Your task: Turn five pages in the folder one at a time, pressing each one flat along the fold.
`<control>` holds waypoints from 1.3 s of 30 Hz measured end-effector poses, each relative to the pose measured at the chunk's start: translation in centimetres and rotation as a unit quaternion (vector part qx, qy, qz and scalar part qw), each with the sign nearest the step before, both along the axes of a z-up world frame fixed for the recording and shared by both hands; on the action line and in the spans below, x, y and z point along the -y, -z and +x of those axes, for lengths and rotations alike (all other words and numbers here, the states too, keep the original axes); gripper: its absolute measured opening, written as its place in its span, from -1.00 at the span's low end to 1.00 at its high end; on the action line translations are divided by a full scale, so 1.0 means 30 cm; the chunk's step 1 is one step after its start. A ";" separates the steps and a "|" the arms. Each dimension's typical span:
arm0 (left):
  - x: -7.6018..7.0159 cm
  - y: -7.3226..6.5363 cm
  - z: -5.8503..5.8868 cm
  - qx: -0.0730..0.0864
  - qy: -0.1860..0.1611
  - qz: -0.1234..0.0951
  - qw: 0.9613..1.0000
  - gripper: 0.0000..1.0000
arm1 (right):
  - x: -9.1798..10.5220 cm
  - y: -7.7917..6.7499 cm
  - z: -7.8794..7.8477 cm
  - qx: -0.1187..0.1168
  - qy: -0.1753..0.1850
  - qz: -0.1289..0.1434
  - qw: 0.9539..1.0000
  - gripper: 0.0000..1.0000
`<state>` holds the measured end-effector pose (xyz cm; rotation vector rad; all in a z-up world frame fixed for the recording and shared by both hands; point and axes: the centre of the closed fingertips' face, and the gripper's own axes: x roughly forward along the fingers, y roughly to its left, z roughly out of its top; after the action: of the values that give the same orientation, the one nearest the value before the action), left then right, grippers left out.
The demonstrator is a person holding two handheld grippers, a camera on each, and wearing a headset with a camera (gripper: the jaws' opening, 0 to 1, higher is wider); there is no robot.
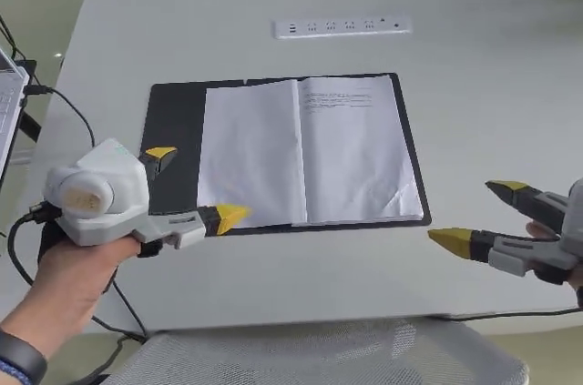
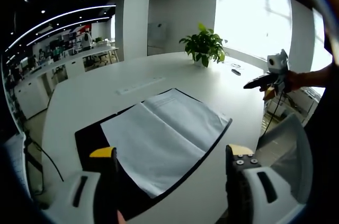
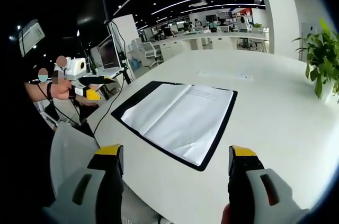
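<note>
Both of my hand-held grippers are empty, jaws spread wide. Nearest me, the left hand-held gripper (image 1: 196, 185) hangs at 8 o'clock over the near left corner of the folder (image 1: 173, 130); whether a tip touches the paper I cannot tell. The right hand-held gripper (image 1: 469, 212) hangs at 4 o'clock above bare desk (image 1: 474, 85), apart from the folder. The folder lies open at 12 o'clock, with a blank left page (image 1: 246, 157) and a right page (image 1: 360, 157) carrying a few printed lines, meeting at the fold (image 1: 299, 148). Farther out at 12 sits a power strip (image 1: 342, 27).

To do this turn well, I would bring the right one in low to the right page's near outer corner, tease up the top sheet with one tip, and check that just one sheet rises before pinching lightly. Thin paper likely buckles or tears under a hard pinch. I'd steady the left side with the left one, swing the sheet over, then press along the fold from near to far.
</note>
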<state>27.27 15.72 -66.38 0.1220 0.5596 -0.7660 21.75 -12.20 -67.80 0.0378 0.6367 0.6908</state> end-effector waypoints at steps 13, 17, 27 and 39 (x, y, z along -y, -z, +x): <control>0.209 0.037 0.020 -0.006 0.062 0.006 0.998 0.66 | 0.015 0.015 -0.017 -0.007 -0.002 0.007 1.000 0.59; 0.266 0.052 0.037 -0.009 0.078 0.004 0.997 0.66 | 0.019 0.018 -0.021 -0.009 -0.002 0.007 1.000 0.58; 0.408 0.078 0.081 -0.011 0.113 0.006 0.994 0.63 | 0.031 0.025 -0.034 -0.014 0.005 0.010 1.000 0.55; 0.522 0.145 0.092 -0.029 0.128 0.001 0.991 0.60 | 0.053 0.028 -0.044 -0.016 0.017 0.018 1.000 0.56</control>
<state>30.04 0.04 -70.73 0.1769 0.6062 -1.0207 20.42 -13.79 -68.64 0.0920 0.6533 0.6703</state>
